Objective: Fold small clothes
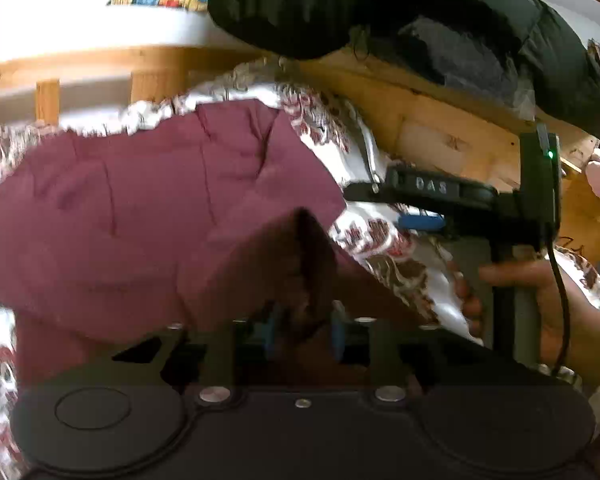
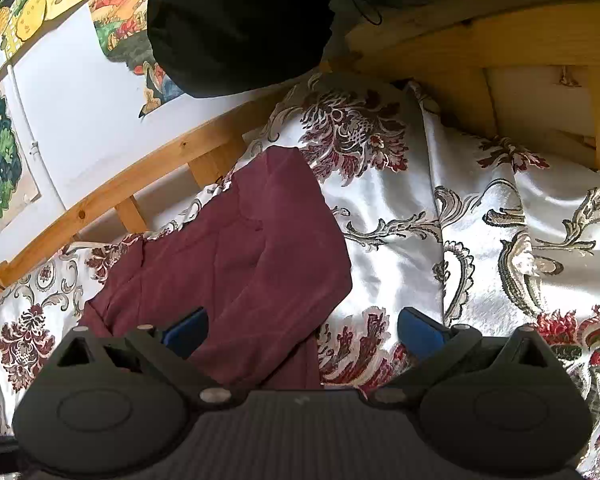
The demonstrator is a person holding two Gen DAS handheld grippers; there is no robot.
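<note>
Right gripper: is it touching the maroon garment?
Cannot tell. In the right wrist view the right gripper stands wide open over the maroon garment, whose edge lies between the blue pads, but neither contact nor gap shows plainly.

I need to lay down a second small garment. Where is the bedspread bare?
Bare bedspread lies right of the maroon garment, up to the wooden bed frame. The strip between garment and wall-side rail is narrow, and a black jacket hangs above.

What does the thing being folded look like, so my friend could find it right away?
Look at the bed with the wooden frame and the shiny white bedspread patterned with dark red flowers. On it, near the wall side, lies a cloth. It is plain dark red all over, with no pattern, unlike the flowery cover beneath.
</note>
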